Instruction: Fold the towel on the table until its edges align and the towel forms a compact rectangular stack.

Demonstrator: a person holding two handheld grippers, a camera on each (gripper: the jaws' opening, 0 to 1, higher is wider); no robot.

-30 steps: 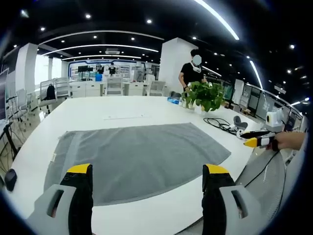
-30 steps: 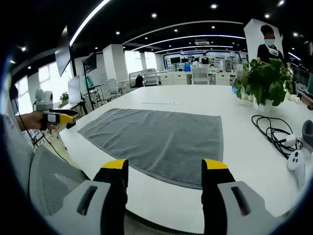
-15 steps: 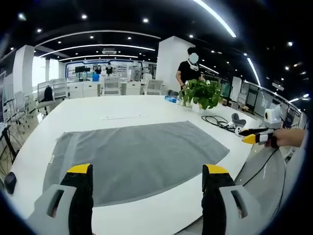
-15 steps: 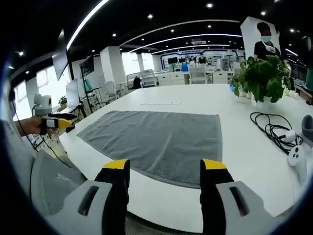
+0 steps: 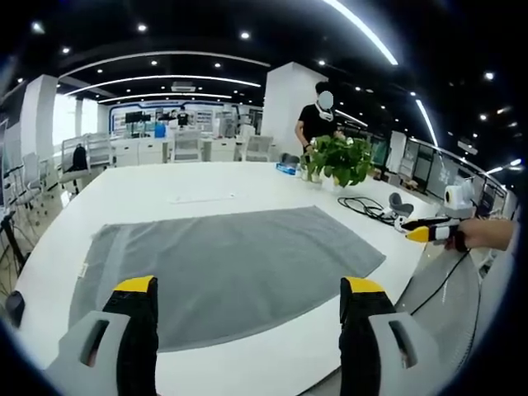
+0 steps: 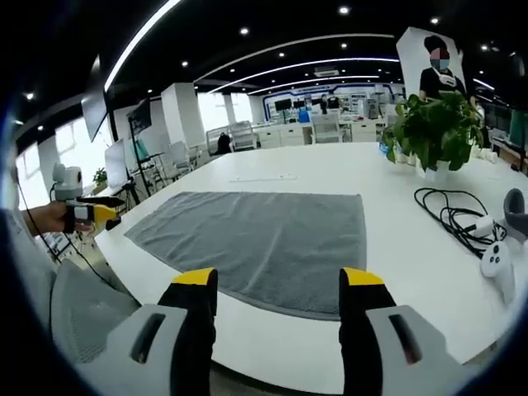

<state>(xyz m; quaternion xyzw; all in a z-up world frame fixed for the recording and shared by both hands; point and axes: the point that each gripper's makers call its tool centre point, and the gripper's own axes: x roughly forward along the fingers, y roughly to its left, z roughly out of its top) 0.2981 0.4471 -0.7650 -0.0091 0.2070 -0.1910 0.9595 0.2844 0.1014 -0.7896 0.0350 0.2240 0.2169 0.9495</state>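
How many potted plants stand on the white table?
1: the potted plant stands on the far side of the table, beyond the grey towel and next to the black cables.

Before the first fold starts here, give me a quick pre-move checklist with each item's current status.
1. Towel lies flat and unfolded on the table: ok.
2. Left claw open, holding nothing: ok.
3. Right claw open, holding nothing: ok.
4. Either claw at a towel edge, ready to pinch: not ok, both are short of it.
5. Cables and potted plant lie apart from the towel: ok.
6. Whole towel in view: ok in the right gripper view; near edge partly hidden by the jaws.
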